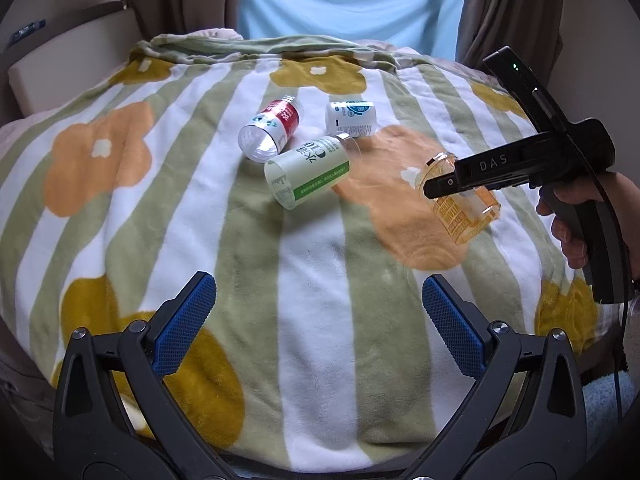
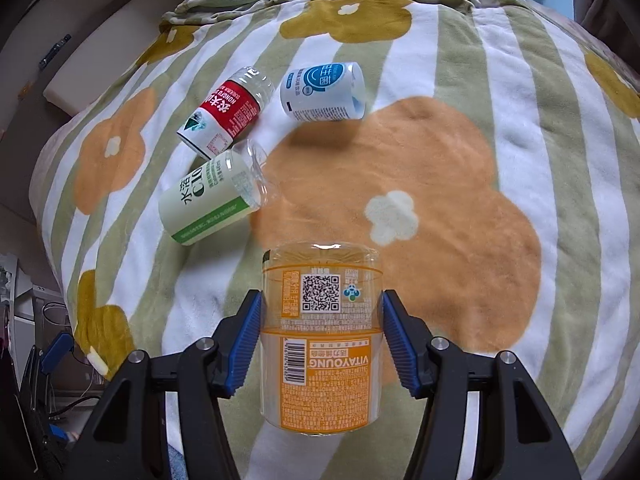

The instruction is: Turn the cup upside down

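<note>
A clear cup with an orange label (image 2: 320, 336) sits between the blue pads of my right gripper (image 2: 322, 316), which is shut on its sides. In the left wrist view the same orange cup (image 1: 466, 210) is held tilted just above the blanket, with the right gripper (image 1: 436, 188) across it. My left gripper (image 1: 318, 300) is open and empty, low over the near part of the blanket.
A flowered striped blanket (image 1: 312, 280) covers the surface. Three other cups lie on their sides: red-labelled (image 1: 272, 130), green-labelled (image 1: 308, 172), blue-and-white (image 1: 352, 118). Brown curtains (image 1: 504, 12) hang behind. A beige cushion (image 1: 52, 72) sits at left.
</note>
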Motion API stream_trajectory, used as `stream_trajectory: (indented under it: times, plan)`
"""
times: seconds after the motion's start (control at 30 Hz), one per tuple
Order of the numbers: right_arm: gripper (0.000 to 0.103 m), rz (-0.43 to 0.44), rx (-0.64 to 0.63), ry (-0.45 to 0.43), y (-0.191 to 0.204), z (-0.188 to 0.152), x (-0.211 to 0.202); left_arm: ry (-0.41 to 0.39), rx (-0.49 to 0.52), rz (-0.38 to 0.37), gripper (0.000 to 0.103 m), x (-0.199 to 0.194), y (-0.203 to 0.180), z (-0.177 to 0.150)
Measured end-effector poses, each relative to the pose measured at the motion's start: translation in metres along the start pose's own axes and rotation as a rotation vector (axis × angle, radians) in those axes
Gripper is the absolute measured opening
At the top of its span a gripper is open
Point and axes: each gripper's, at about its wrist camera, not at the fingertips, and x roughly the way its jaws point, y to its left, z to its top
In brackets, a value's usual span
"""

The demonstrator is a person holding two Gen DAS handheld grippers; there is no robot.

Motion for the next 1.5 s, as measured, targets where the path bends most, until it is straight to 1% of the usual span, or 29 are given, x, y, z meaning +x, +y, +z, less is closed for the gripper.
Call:
stream_trajectory:
  times: [0.1,0.23,0.4,0.63,0.67,0.7,0.77,0.8,0.87,0.9,0.97,1.0,1.07,1.17,1.23,1.3,1.37,1.43,1.5]
  plan:
    - [0.055,-0.007,-0.005,0.010,0.008,-0.024,0.006,0.003,0.007,-0.005,0.103,-0.006,-0.003,-0.007]
    - [0.055,-0.004,0.017,0.030,0.015,-0.042,0.014,0.012,0.008,-0.020,0.103,-0.009,-0.004,-0.013]
    - [0.055,-0.054,0.013,0.051,0.023,-0.047,0.023,0.019,0.004,-0.025,0.103,-0.013,-0.003,-0.015]
    - [0.056,-0.057,0.027,0.078,0.023,-0.049,0.034,0.023,-0.006,-0.016,0.103,-0.014,0.000,-0.013]
    - [0.061,-0.052,0.029,0.079,0.022,-0.048,0.034,0.024,-0.006,-0.014,0.103,-0.014,0.000,-0.013]
    - [0.078,-0.043,0.033,0.074,0.021,-0.048,0.034,0.026,-0.006,-0.013,0.103,-0.014,0.000,-0.012]
    - [0.098,-0.031,0.058,0.056,0.017,-0.049,0.029,0.032,-0.005,-0.013,0.103,-0.014,-0.001,-0.012]
    - [0.099,-0.023,0.074,0.044,0.015,-0.049,0.025,0.037,-0.003,-0.013,0.103,-0.013,-0.003,-0.011]
    - [0.100,0.022,0.100,0.030,0.007,-0.050,0.014,0.047,0.004,-0.011,0.103,-0.012,-0.006,-0.008]
    - [0.100,0.047,0.113,0.017,0.001,-0.052,0.006,0.052,0.009,-0.011,0.103,-0.012,-0.009,-0.006]
    - [0.101,0.070,0.140,-0.021,-0.012,-0.058,-0.013,0.059,0.015,0.000,0.103,-0.012,-0.014,0.001]
    - [0.102,0.073,0.154,-0.042,-0.020,-0.062,-0.022,0.061,0.014,0.007,0.103,-0.012,-0.016,0.005]
    - [0.102,0.075,0.180,-0.074,-0.034,-0.071,-0.039,0.072,0.011,0.010,0.103,-0.012,-0.024,0.013]
    - [0.102,0.041,0.168,-0.103,-0.049,-0.088,-0.060,0.091,0.017,0.003,0.103,-0.008,-0.040,0.026]
    - [0.102,0.008,0.134,-0.124,-0.055,-0.101,-0.071,0.116,0.023,0.006,0.103,0.001,-0.053,0.037]
    - [0.102,-0.016,0.097,-0.149,-0.060,-0.115,-0.080,0.166,0.020,0.009,0.103,0.016,-0.068,0.048]
    - [0.102,-0.039,0.067,-0.172,-0.062,-0.127,-0.087,0.239,-0.014,-0.022,0.103,0.037,-0.081,0.055]
    - [0.102,-0.052,0.033,-0.184,-0.064,-0.139,-0.091,0.291,-0.058,-0.042,0.103,0.059,-0.091,0.059]
    - [0.102,-0.085,0.005,-0.185,-0.066,-0.150,-0.093,0.340,-0.073,-0.019,0.103,0.083,-0.100,0.063]
